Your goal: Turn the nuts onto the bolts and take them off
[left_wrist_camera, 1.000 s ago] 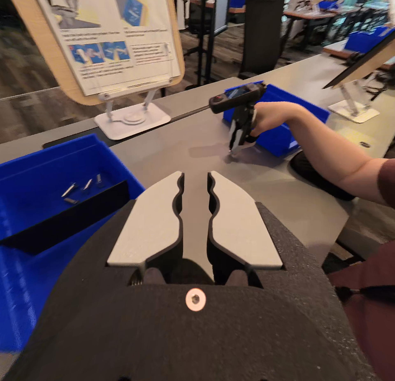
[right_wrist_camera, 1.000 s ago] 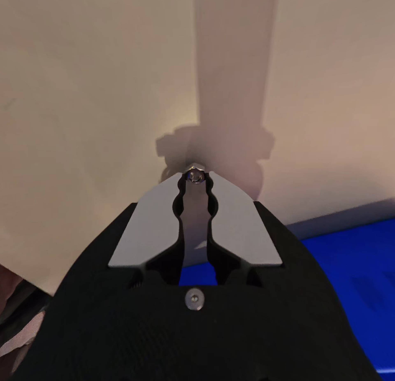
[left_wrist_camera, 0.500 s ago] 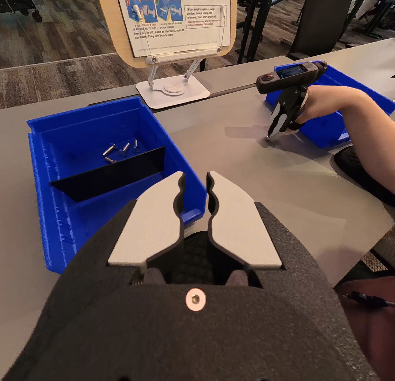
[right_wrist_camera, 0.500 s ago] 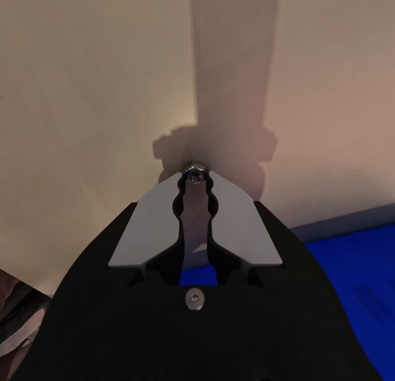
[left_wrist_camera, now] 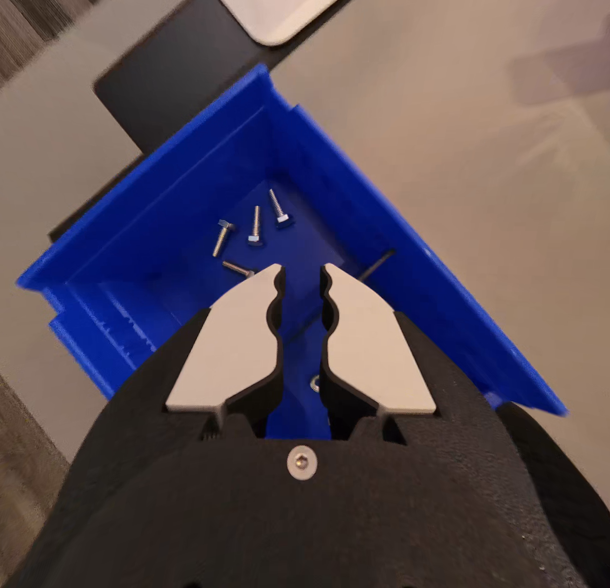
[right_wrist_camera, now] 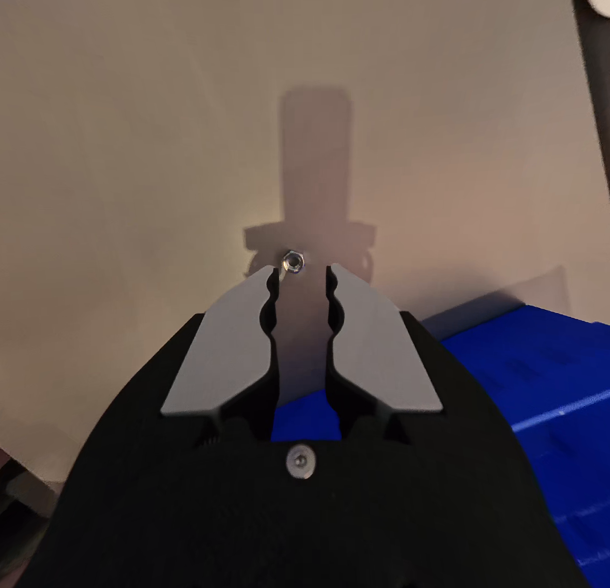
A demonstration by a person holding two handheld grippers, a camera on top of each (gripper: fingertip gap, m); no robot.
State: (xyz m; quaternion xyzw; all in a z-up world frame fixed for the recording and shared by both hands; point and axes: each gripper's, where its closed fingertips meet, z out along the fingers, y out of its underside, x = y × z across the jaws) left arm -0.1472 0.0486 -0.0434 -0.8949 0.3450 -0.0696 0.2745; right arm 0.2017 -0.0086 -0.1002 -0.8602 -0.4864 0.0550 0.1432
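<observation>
In the left wrist view my left gripper is open and empty over a blue bin. Several silver bolts lie loose on the bin floor just beyond the fingertips; one bolt lies beside the left fingertip. A nut shows low between the fingers on the bin floor. In the right wrist view my right gripper is open above the table. A silver hex nut lies flat on the table just beyond the tips, near the left finger, free of both pads.
A black divider crosses the left bin. A white stand base and a black strip lie beyond that bin. A second blue bin sits at lower right in the right wrist view. The table is beige. There is about 35 centimeters between the tips of the two grippers. To reach the bolt in a straight line is about 12 centimeters for my left fingers, about 40 centimeters for my right.
My right gripper opened and let go of the nut, which now lies on the table. My left gripper swung left and down, from facing the table to hovering over the bin with bolts.
</observation>
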